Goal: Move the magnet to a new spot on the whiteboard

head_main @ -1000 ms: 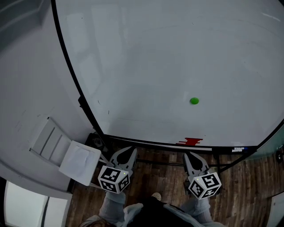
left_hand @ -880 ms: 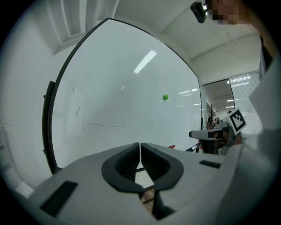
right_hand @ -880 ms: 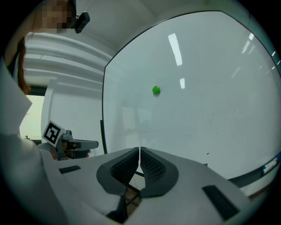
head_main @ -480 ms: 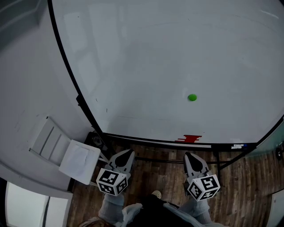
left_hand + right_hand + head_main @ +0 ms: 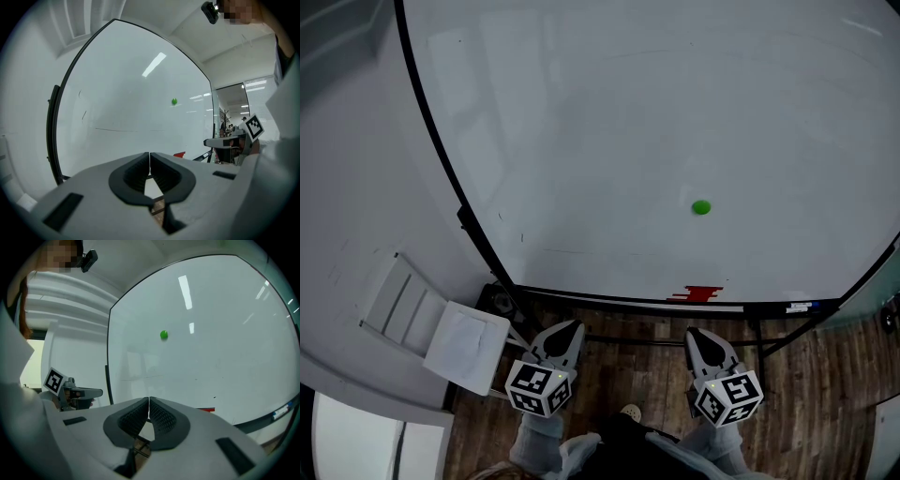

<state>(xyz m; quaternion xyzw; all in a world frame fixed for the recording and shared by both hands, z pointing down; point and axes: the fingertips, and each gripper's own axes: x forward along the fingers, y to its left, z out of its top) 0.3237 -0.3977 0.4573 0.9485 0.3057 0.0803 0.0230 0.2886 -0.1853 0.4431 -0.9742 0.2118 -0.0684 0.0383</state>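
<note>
A small round green magnet (image 5: 701, 207) sticks to the large whiteboard (image 5: 609, 141), right of its middle and above the lower edge. It also shows as a green dot (image 5: 174, 101) in the left gripper view and a green dot (image 5: 163, 334) in the right gripper view. My left gripper (image 5: 567, 330) is held low in front of the board, well short of it, jaws shut and empty. My right gripper (image 5: 698, 336) is beside it at the same height, below the magnet, also shut with nothing between its tips (image 5: 149, 400).
A red eraser (image 5: 701, 294) and a marker (image 5: 801, 306) lie on the board's tray along its lower edge. A white stand with a paper-like sheet (image 5: 467, 342) is at the left. Black stand bars (image 5: 656, 338) cross the wood floor under the board.
The view has shifted slightly, so the board and magnet sit a little lower-left in frame. Both grippers stay in about the same place below the board.
</note>
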